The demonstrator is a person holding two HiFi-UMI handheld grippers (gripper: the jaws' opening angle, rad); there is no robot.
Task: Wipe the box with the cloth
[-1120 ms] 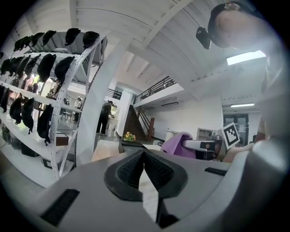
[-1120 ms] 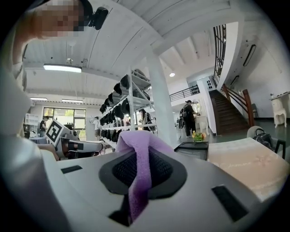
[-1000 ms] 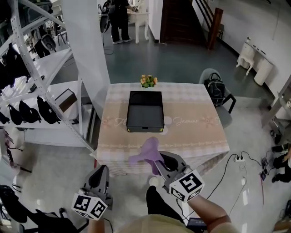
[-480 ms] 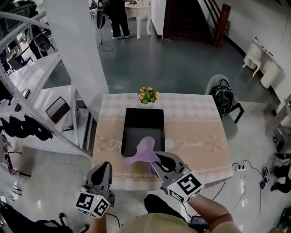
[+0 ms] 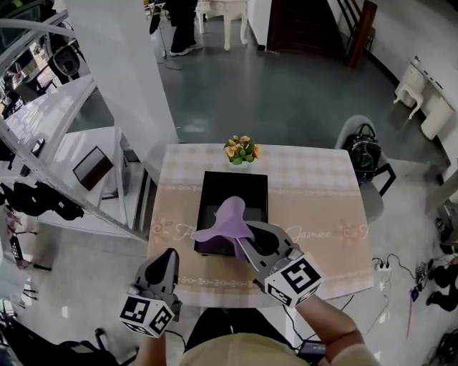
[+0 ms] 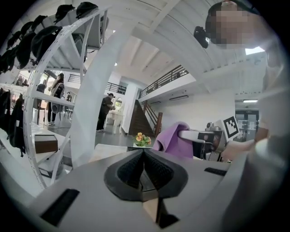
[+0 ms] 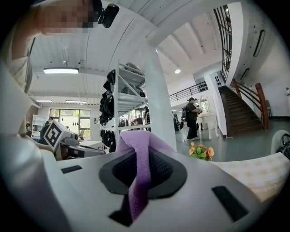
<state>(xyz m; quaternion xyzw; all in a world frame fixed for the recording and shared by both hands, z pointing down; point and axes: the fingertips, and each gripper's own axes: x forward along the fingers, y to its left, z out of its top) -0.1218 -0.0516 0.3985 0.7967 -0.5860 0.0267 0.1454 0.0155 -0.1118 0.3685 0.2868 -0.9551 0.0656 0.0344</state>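
A black open box (image 5: 237, 188) lies on the table with a pale patterned tablecloth (image 5: 322, 214). My right gripper (image 5: 247, 239) is shut on a purple cloth (image 5: 227, 223) that hangs in front of the box's near edge and hides part of it. In the right gripper view the cloth (image 7: 140, 167) runs between the closed jaws of that gripper (image 7: 141, 174). My left gripper (image 5: 163, 266) is shut and empty, at the near left edge of the table, apart from the box. The left gripper view shows its jaws (image 6: 144, 168) pressed together, and the cloth (image 6: 174, 141) off to the right.
A small pot of orange flowers (image 5: 241, 149) stands at the table's far edge behind the box. A white shelving rack (image 5: 57, 143) with dark bags fills the left. A chair with a black bag (image 5: 363, 154) is at the far right corner. A person (image 5: 175, 21) stands far back.
Both grippers have moved forward to the table. The cloth, below the table's near edge before, now hangs over the box's near side; the left gripper reaches the table's near edge.
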